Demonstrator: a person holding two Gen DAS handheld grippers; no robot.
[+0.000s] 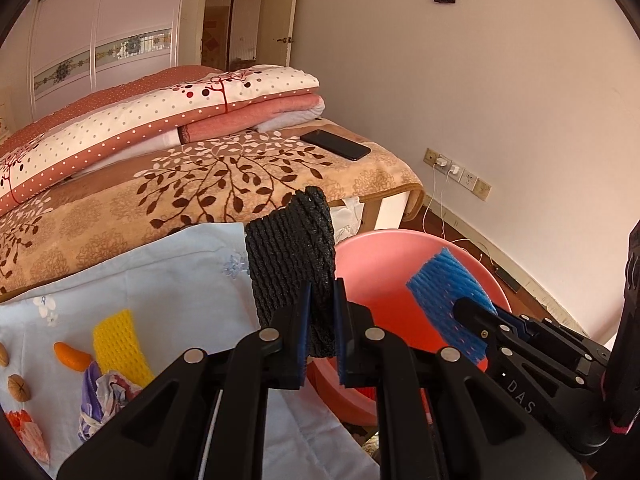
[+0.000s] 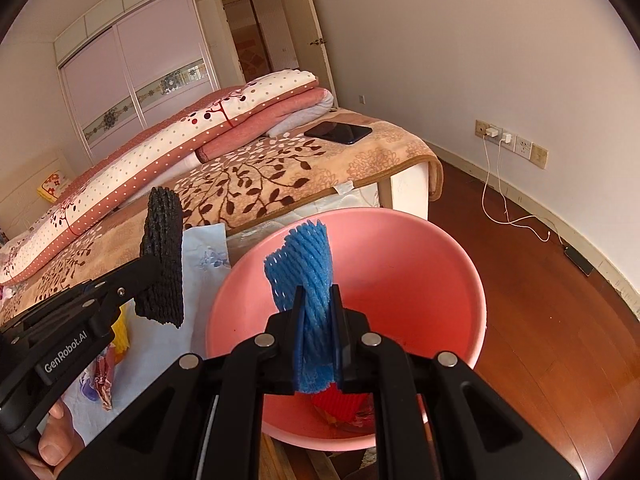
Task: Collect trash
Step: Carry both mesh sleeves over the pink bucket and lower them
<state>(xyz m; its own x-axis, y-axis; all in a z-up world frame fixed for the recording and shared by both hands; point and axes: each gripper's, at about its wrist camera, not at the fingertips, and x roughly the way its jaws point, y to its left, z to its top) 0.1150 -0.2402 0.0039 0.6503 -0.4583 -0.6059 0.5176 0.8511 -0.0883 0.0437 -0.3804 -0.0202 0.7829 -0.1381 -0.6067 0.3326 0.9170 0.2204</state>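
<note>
My left gripper [image 1: 322, 304] is shut on a black foam net sleeve [image 1: 292, 264], held upright at the edge of the pale blue cloth, just left of the pink basin [image 1: 384, 256]. My right gripper [image 2: 317, 308] is shut on a blue foam net sleeve [image 2: 304, 264] and holds it over the pink basin [image 2: 432, 280]. In the right wrist view the black sleeve [image 2: 162, 256] hangs left of the basin in the left gripper. A red foam net [image 2: 340, 402] lies in the basin's bottom. In the left wrist view the blue sleeve [image 1: 448, 292] sits over the basin.
On the pale blue cloth [image 1: 160, 280] lie a yellow foam net [image 1: 120, 344], an orange segment [image 1: 72, 356], walnuts [image 1: 19, 387] and crumpled wrappers [image 1: 102, 396]. Behind is a bed with folded quilts and a phone [image 1: 335, 144]. Charger cables [image 2: 496, 200] trail over the wooden floor at right.
</note>
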